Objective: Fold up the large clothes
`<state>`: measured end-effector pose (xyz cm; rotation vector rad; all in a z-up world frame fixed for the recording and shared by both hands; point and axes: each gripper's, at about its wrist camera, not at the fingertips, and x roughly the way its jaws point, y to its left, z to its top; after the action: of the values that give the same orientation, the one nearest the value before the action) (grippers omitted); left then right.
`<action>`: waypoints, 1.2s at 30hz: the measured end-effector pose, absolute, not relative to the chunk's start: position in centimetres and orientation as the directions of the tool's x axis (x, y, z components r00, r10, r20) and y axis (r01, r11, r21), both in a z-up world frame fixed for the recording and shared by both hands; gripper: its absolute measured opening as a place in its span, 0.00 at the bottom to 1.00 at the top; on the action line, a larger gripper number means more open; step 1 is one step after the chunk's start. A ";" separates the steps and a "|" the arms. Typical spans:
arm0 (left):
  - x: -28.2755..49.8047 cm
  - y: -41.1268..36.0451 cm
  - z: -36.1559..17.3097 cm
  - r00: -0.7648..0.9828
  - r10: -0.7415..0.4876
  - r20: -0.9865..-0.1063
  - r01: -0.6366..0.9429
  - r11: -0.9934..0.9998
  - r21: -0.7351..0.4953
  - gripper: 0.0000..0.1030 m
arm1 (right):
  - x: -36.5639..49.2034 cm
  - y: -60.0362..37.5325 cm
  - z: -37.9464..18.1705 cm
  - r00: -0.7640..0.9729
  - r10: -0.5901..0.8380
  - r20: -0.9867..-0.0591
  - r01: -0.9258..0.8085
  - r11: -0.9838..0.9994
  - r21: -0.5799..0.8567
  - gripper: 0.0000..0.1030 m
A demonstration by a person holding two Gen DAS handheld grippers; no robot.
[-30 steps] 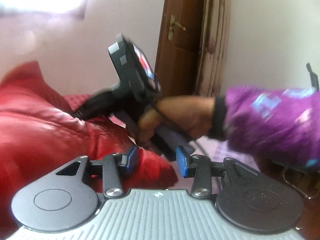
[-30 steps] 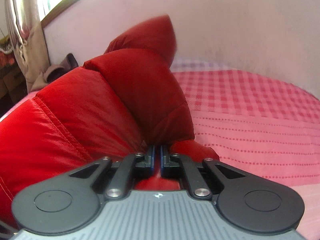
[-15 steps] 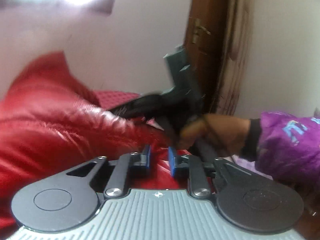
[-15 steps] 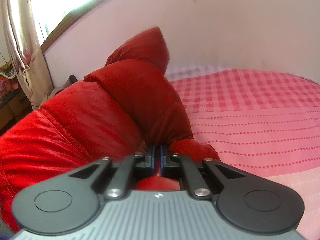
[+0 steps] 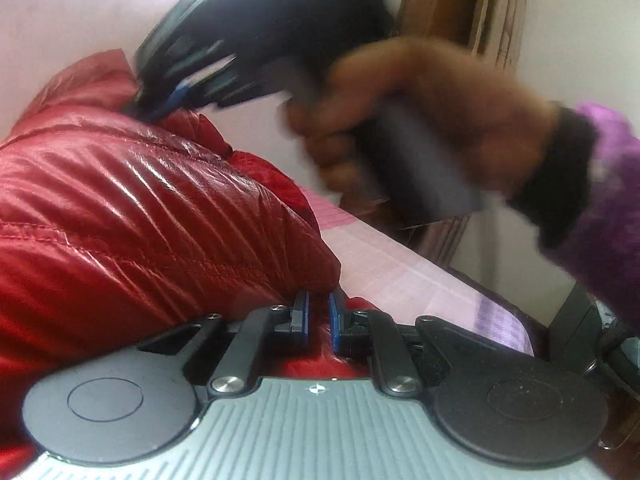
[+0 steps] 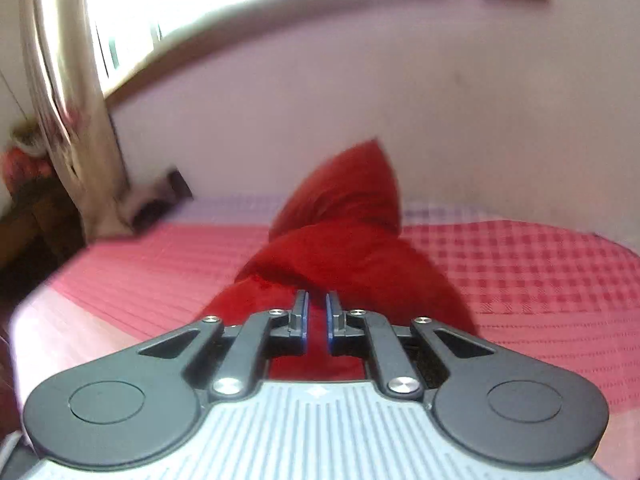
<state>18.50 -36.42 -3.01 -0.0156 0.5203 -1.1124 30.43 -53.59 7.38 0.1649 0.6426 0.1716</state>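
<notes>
A shiny red padded jacket (image 5: 132, 216) lies bunched on a pink bed. My left gripper (image 5: 318, 314) is shut on a fold of its edge. In the left wrist view the right gripper (image 5: 160, 106) shows high at upper left, held by a hand in a purple sleeve, its blue pads pinching the jacket's upper part. In the right wrist view my right gripper (image 6: 317, 320) is shut on the red jacket (image 6: 344, 256), which stretches away from it with a pointed end sticking up.
The pink checked bedspread (image 6: 540, 280) spreads to both sides of the jacket. A pale wall stands behind. A curtain (image 6: 68, 112) and window are at the left of the right wrist view. A brown wooden door (image 5: 452, 4) stands behind the hand.
My left gripper closed onto the jacket's edge. The right gripper moved up and leftward, close to the left camera, lifting its part of the jacket so the cloth now looks stretched and narrower.
</notes>
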 end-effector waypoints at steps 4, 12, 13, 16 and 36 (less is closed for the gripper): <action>18.1 -35.3 -2.9 0.325 -0.869 -0.373 0.864 0.433 -0.255 0.17 | 33.2 -55.1 4.9 0.776 0.226 -0.589 -0.036 0.948 0.316 0.06; 16.6 -28.7 1.6 0.420 -0.878 -0.230 0.839 0.472 -0.270 0.20 | 33.2 -55.6 1.8 0.796 0.170 -0.580 0.055 0.935 0.350 0.05; 17.2 -28.5 2.3 0.451 -0.865 -0.222 0.824 0.498 -0.269 0.24 | 33.1 -55.4 1.6 0.805 0.158 -0.572 0.061 0.937 0.345 0.05; 20.0 -28.7 3.2 0.507 -0.816 -0.279 0.769 0.574 -0.283 0.26 | 32.8 -55.1 1.1 0.823 0.137 -0.551 0.072 0.937 0.341 0.05; 24.2 -29.1 -0.2 0.461 -0.784 -0.415 0.726 0.603 -0.332 0.26 | 32.0 -52.0 -0.7 0.875 -0.160 -0.457 0.214 0.974 0.069 0.05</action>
<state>24.25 -29.15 -0.15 -0.1129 0.5709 -0.9308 32.04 -51.98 -0.69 0.1189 0.4664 -0.1955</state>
